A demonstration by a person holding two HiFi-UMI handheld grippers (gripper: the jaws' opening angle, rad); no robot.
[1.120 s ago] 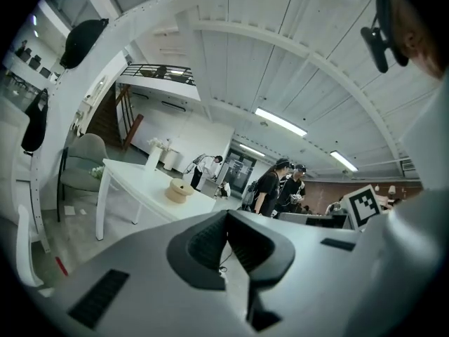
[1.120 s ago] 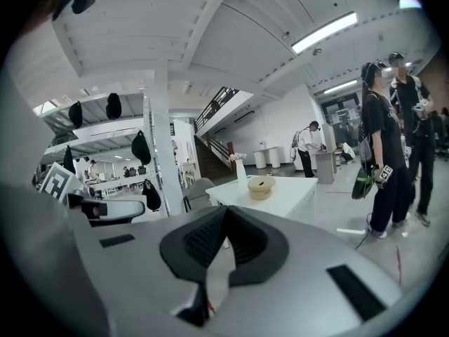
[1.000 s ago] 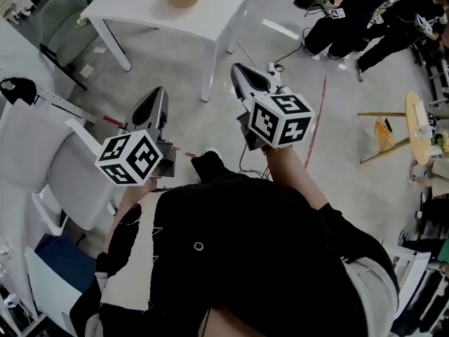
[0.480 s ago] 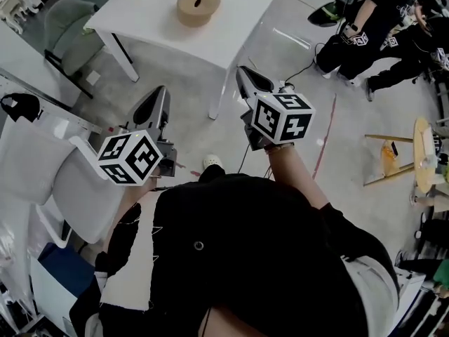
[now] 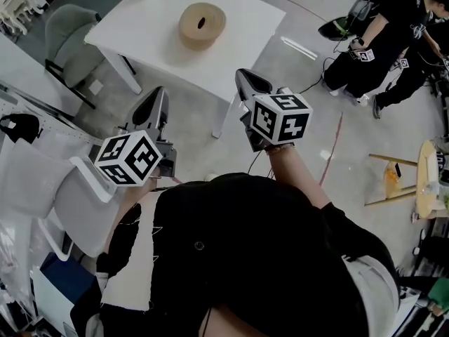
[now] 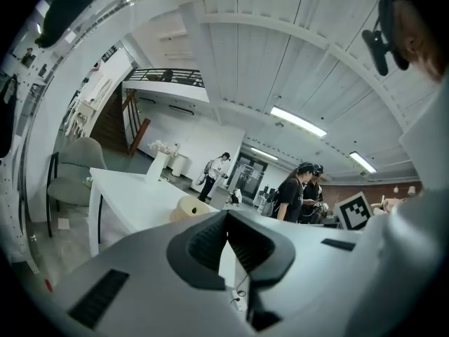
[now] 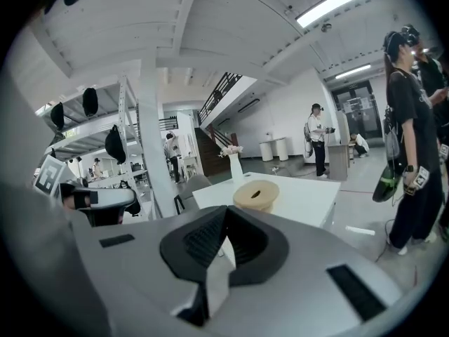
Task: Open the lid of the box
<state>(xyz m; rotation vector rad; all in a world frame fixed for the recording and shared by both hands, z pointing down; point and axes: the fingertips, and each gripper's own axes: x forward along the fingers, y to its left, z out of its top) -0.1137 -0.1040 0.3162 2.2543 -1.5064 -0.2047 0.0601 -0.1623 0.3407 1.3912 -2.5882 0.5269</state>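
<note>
Fingers (image 6: 203, 248) on your left gripper (image 5: 158, 97) and right gripper (image 5: 249, 81) are pressed together, holding nothing. Your round box (image 5: 201, 25) sits on the white surface (image 5: 245, 20) at upper centre, nearer than a second ago but still well apart. Its lid looks closed, so keep approaching.

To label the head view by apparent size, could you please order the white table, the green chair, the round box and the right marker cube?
1. White table
2. Green chair
3. Round box and right marker cube look about alike. The cube is far nearer the camera, so I leave them unranked.
</note>
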